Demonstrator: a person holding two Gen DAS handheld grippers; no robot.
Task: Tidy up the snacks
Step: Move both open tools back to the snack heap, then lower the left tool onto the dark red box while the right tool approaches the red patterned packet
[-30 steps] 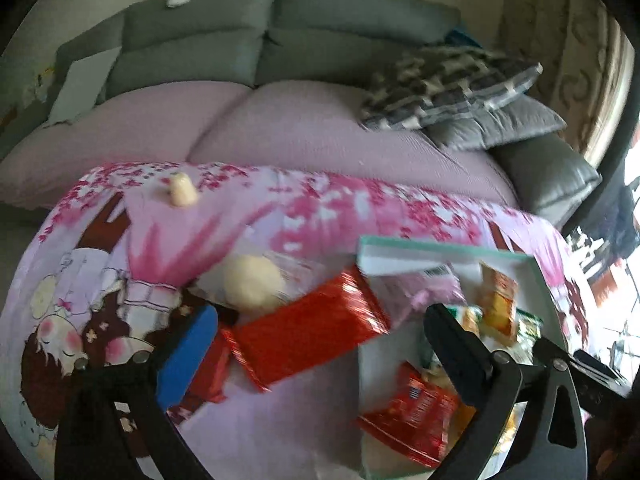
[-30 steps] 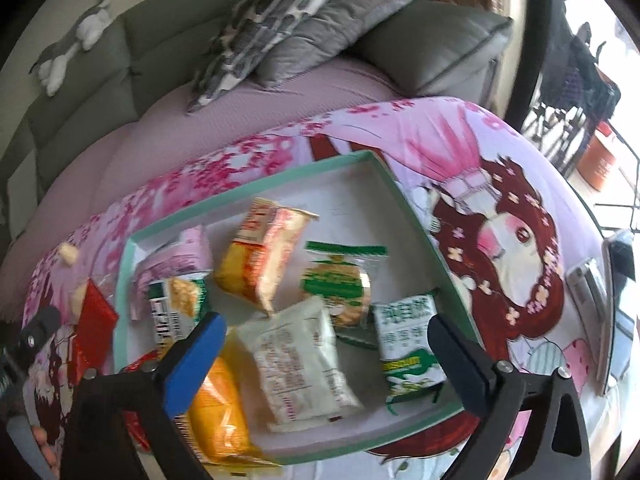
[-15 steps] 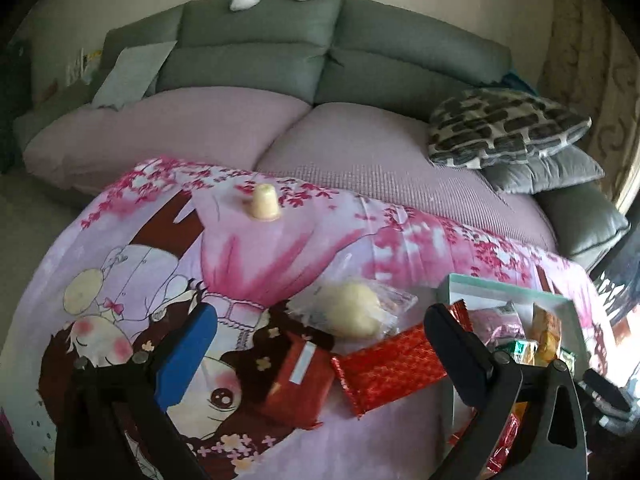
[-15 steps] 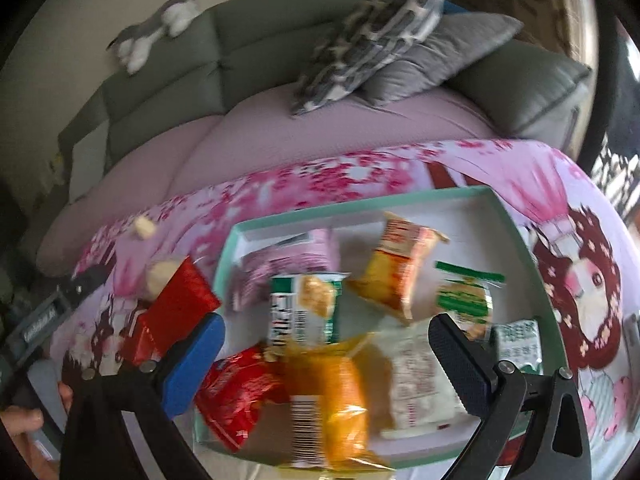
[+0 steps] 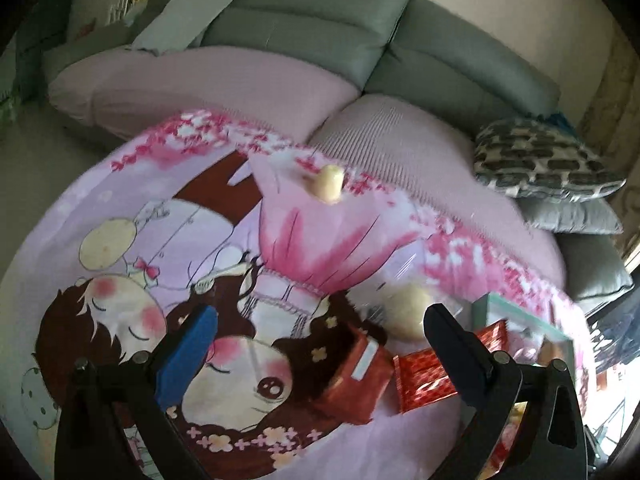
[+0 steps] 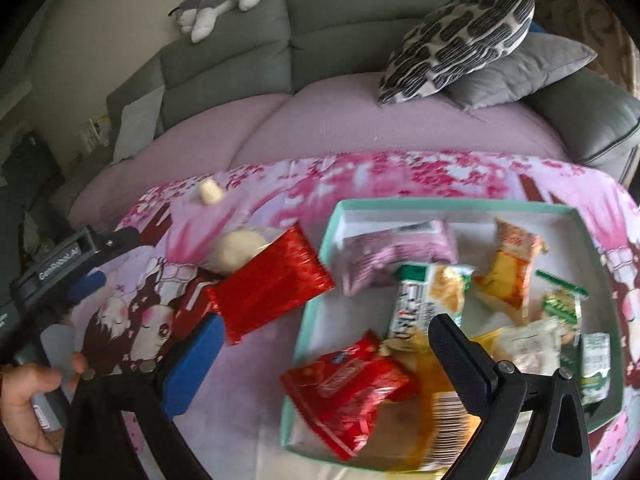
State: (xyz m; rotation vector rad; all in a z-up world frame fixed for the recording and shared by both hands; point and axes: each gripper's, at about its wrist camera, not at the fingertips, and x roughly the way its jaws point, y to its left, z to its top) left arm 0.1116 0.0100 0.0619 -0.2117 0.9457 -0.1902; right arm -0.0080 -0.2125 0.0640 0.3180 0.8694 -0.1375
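A teal-rimmed white tray (image 6: 327,240) on the cartoon-print cloth holds several snack packets, among them a red one (image 6: 348,392) and a pink one (image 6: 396,248). Left of it lie a shiny red packet (image 6: 272,288), a dark red box (image 5: 356,380), a round bun in clear wrap (image 5: 406,312) and a small cream sweet (image 5: 330,184). My right gripper (image 6: 324,356) hovers open over the tray's left rim, holding nothing. My left gripper (image 5: 320,348) is open above the red box and the cloth, also with nothing in it. The shiny packet (image 5: 432,372) sits by its right finger.
A grey sofa (image 6: 320,12) with a pink cover runs behind the table, with a patterned cushion (image 6: 460,40) and a plush toy (image 6: 224,0) on it. A hand (image 6: 28,404) holds the left gripper's handle at the lower left of the right wrist view.
Both grippers have swung left. The tray slid toward the right edge of the left wrist view, and the loose red packet and bun came into the right wrist view. Both stayed open.
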